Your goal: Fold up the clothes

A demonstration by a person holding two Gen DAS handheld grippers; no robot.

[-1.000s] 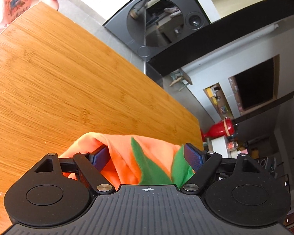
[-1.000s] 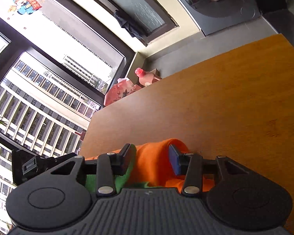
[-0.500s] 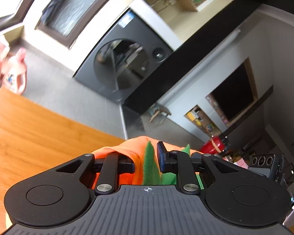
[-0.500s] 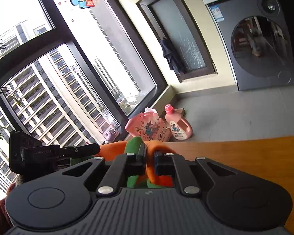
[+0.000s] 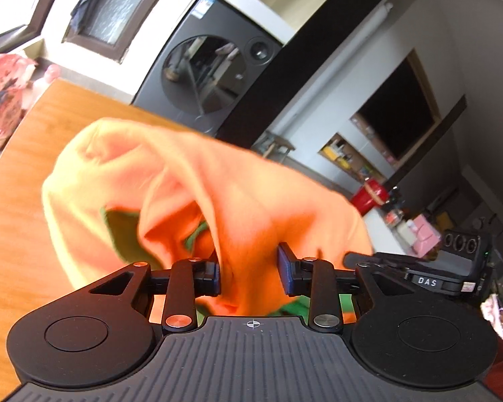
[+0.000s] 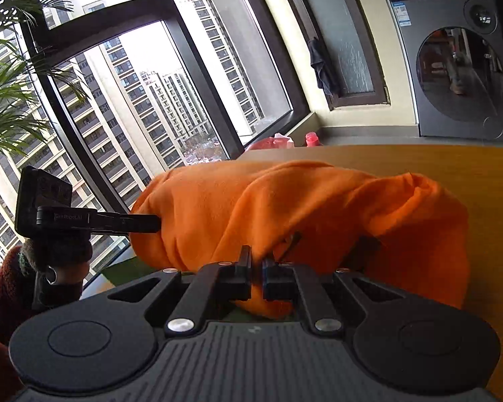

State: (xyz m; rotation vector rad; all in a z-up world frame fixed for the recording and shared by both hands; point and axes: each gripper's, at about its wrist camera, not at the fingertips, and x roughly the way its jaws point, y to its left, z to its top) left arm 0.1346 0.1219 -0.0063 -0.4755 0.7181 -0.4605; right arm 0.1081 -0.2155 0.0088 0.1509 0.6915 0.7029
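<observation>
Garment [image 6: 285,207]: orange cloth with green patches, bunched and lifted off the wooden counter [image 5: 50,140], filling the lower centre of both wrist views. It is blurred in the left view, so its edges cannot be read there.

My right gripper [image 6: 257,274] has its jaws nearly closed, pinching a fold of the orange cloth at lower centre. My left gripper [image 5: 248,273] has its jaws clearly apart; cloth hangs between them, but I cannot tell that either pad bears on it.

Judgement: the step is spreading the garment before a fold. To do it well, the left jaws should close on a definite hem or corner, both grips draw apart until the cloth hangs flat, then lower it onto the counter without twist. Risk: the left side slips free.

Containers: a pink bottle [image 6: 311,139] and a patterned bag [image 5: 1,100] sit beyond the counter edge; contents not visible. A washing machine [image 5: 208,73], upper centre, door shut.
</observation>
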